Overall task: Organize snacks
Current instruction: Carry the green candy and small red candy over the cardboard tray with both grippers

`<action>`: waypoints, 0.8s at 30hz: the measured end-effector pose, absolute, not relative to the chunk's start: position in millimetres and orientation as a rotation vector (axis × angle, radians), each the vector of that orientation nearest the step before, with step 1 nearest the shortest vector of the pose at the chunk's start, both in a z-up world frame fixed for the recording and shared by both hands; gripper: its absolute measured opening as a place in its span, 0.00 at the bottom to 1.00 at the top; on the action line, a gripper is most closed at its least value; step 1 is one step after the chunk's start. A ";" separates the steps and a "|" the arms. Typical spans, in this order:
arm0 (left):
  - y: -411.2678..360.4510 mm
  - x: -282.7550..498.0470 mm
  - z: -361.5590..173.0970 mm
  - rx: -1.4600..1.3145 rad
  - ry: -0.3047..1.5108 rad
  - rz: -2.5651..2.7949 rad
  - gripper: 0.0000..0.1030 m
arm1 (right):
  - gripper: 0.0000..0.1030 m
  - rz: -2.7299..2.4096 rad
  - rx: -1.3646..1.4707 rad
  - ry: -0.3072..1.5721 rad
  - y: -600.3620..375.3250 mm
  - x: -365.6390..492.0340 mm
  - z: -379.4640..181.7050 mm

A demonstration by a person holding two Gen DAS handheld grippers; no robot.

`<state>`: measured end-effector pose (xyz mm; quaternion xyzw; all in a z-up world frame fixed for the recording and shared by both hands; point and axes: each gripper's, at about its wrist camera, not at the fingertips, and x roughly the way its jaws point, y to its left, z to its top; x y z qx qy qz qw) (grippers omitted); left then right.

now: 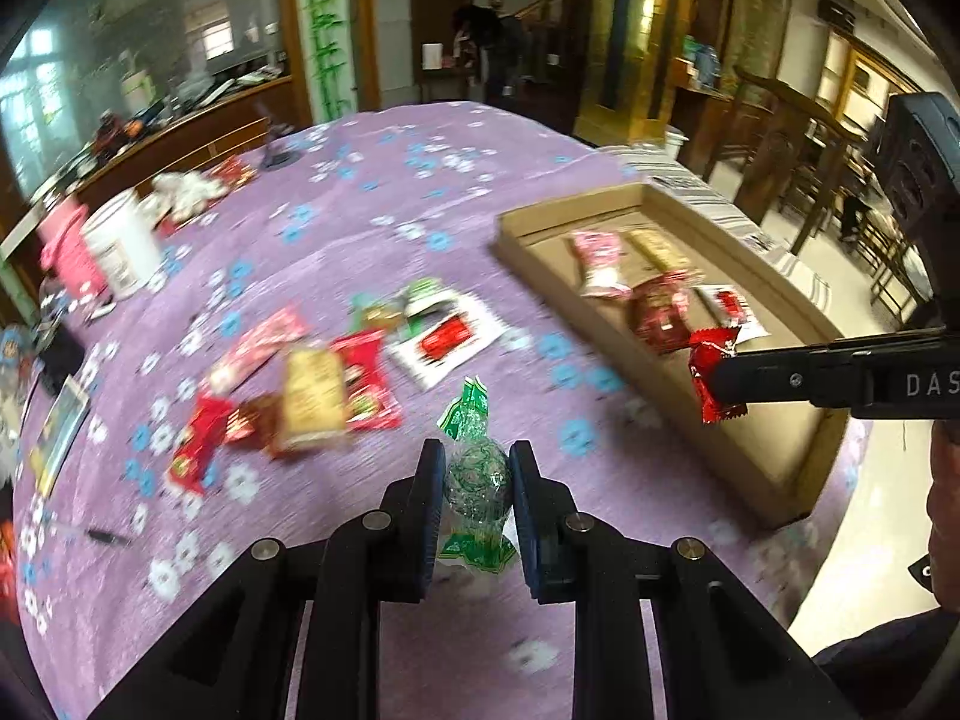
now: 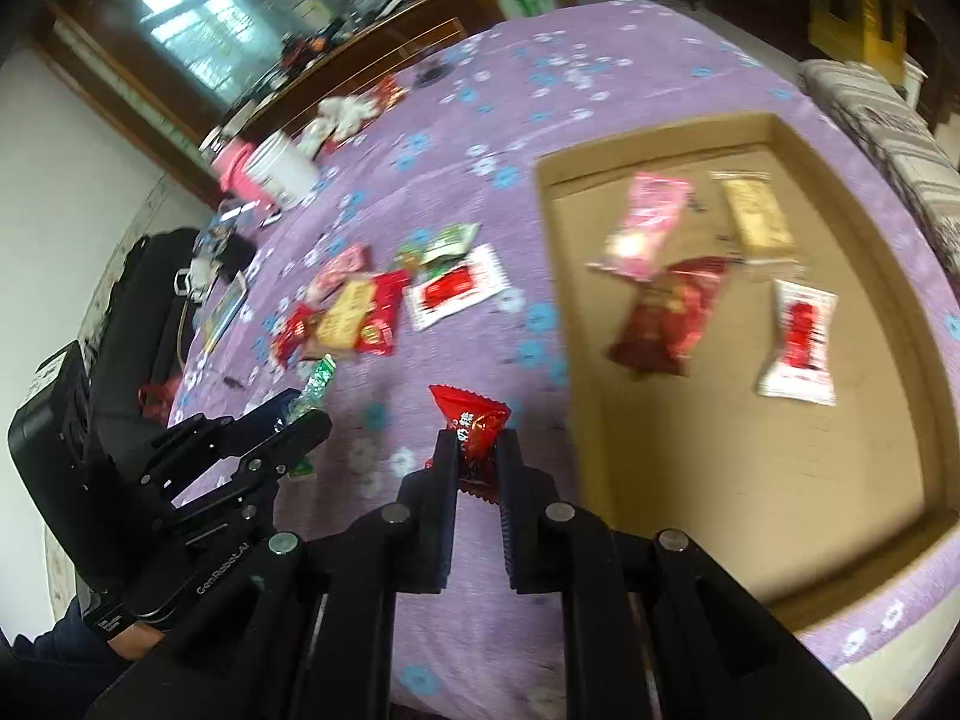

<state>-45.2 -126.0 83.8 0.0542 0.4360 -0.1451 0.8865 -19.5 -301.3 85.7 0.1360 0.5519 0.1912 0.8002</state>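
- At the far left of the purple flowered tablecloth (image 1: 360,228) we see a white tub (image 1: 120,252) and a pink pack (image 1: 69,252), well away from the work.
- Next comes the loose pile of snacks (image 1: 312,384), red, tan and green wrappers lying on the cloth; these still wait to be sorted.
- In the middle, our left gripper (image 1: 477,474) has its fingers clamped on a green candy (image 1: 474,468), one twisted end sticking out ahead, and holds it above the cloth.
- Further right, our right gripper (image 2: 477,450) has its fingers pressed together on a red candy (image 2: 471,420), near the edge of the box.
- On the right lies the shallow cardboard box (image 2: 750,510) with four packets already inside: pink, tan, dark red and white.
- We judge the step in hand to be carrying both candies to the box. Next each candy needs moving over the low wall to a bare patch of the floor, then the fingers opening.
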 end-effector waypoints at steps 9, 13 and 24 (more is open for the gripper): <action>-204.3 -29.4 89.3 0.157 0.925 -0.472 0.21 | 0.12 0.259 0.385 1.199 -371.2 -20.5 73.5; -237.7 -24.0 87.6 0.173 0.938 -0.540 0.21 | 0.12 0.207 0.409 1.219 -395.6 -20.5 64.5; -293.5 -12.6 55.7 0.207 1.027 -0.583 0.21 | 0.12 0.174 0.398 1.294 -425.7 -14.7 43.6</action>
